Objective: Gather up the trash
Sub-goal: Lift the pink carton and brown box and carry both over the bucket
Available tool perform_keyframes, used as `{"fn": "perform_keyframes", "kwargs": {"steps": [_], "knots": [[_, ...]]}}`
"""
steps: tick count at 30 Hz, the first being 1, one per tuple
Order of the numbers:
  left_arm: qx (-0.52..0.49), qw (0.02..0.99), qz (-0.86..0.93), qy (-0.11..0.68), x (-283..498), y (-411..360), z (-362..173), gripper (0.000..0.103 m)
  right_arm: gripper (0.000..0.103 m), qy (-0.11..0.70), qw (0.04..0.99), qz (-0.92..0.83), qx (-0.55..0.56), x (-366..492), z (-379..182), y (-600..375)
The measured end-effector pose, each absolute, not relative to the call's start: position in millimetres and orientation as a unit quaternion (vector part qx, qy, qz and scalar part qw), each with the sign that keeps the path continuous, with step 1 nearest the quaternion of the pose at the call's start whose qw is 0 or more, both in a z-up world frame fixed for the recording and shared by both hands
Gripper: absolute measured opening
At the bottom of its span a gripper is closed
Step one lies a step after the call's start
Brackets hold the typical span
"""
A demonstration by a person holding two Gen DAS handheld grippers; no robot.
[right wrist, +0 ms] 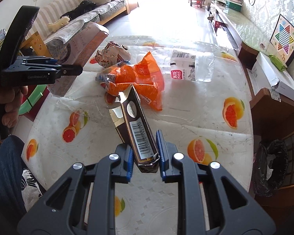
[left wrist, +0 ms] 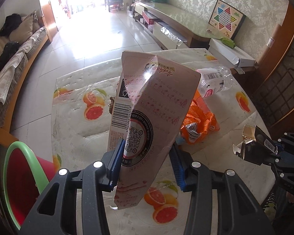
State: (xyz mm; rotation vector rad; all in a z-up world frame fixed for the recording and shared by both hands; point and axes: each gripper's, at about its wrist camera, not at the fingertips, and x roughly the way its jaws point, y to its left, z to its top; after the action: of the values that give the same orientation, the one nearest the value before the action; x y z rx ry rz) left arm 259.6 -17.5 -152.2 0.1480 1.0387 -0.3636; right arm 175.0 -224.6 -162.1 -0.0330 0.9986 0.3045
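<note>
Closest to me, my left gripper is clamped on a flattened pink carton, blue pads pressing both its edges, and the carton stands tilted up clear of the table. My right gripper is clamped on a dark brown box with a barcode on its side; its torn open end points away from me, and the box is lifted off the tablecloth too. Past both grippers, near the middle of the table, an orange wrapper lies crumpled, touching a crumpled paper wad on its far left. Just right of the wrapper, toward the far right edge, a clear plastic bottle lies on its side. Off the table's near left edge sits a red bin with green rim; off the near right edge stands a bin with black liner. Part of a hand shows at the left edge of the right wrist view, under the left gripper. Beyond the table: a sofa along the left wall, a long low cabinet along the right wall, and a Chinese checkers board leaning on that wall.
</note>
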Motion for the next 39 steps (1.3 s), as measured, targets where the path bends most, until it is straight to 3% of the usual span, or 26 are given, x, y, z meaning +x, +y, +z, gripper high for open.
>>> {"fn": "perform_keyframes", "kwargs": {"steps": [17, 28, 39], "knots": [[-0.019, 0.89, -0.125, 0.437, 212.6, 46.7, -75.3, 0.043, 0.02, 0.387, 0.91, 0.148, -0.033, 166.6, -73.6, -184.9], [-0.078, 0.903, -0.036, 0.421, 189.2, 153.9, -66.3, 0.043, 0.02, 0.367, 0.903, 0.215, -0.053, 173.2, -53.5, -97.0], [-0.113, 0.893, 0.022, 0.436, 193.3, 229.8, -94.3, 0.044, 0.021, 0.348, 0.897, 0.26, -0.079, 189.9, -36.7, -16.0]]}}
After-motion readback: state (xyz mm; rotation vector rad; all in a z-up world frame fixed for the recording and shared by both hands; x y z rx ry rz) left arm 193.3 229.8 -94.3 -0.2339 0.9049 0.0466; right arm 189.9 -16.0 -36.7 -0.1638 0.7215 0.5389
